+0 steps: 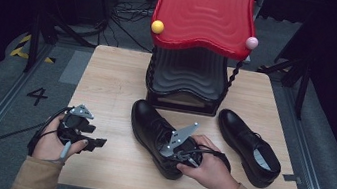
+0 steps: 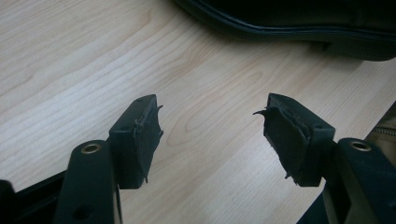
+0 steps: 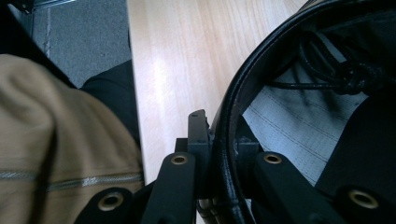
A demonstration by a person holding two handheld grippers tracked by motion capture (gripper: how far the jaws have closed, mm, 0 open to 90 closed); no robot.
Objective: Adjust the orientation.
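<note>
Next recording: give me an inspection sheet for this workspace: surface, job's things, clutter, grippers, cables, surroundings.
Surface: light wooden table, bare between the items.
Job's things: two black shoes; the near shoe lies mid-table, the far shoe to its right; a red-topped rack stands behind them.
Clutter: nothing seen.
Grippers: left hand-held gripper open over bare wood; right hand-held gripper shut on the near shoe's collar, one jaw inside, one outside.
Cables: one trails from the left gripper off the table's left edge; more lie on the floor behind the rack.
Surroundings: grey floor, dark stands, a "4" marked left of the table.
</note>
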